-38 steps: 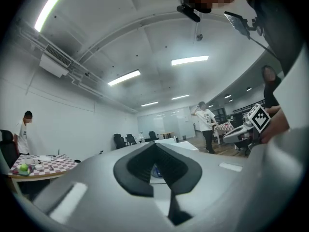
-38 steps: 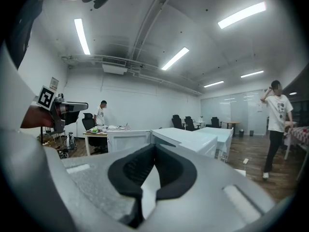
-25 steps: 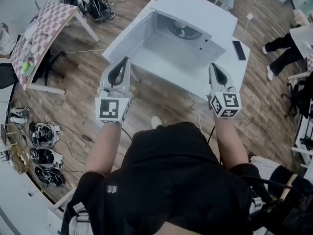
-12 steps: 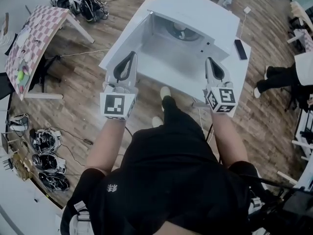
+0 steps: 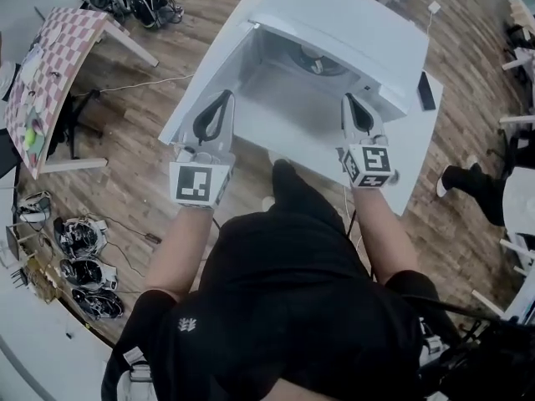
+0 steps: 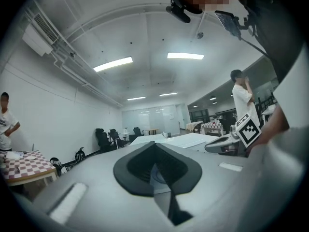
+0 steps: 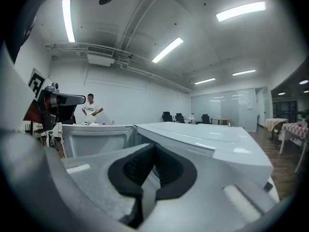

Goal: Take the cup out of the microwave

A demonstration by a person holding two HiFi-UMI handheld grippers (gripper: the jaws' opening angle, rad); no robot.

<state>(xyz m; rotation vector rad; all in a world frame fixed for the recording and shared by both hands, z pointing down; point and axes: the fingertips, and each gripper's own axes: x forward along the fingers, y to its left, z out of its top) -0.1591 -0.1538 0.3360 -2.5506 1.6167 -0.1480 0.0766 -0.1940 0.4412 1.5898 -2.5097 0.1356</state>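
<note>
Microwave [image 5: 351, 32] door [image 5: 205, 67] open, checkered table [image 5: 48, 69] nr

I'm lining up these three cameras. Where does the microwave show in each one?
Head view: microwave top centre, door open toward the left.
Left gripper view: seemingly only its white top, centre, beyond the jaws.
Right gripper view: body centre-right, door left of it.
Shared landmark: the left gripper, left of centre in the head view, far left in the right gripper view.

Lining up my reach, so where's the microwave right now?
In the head view the microwave stands straight ahead on the white table, door open to the left, with the left gripper and right gripper before its opening.
</note>
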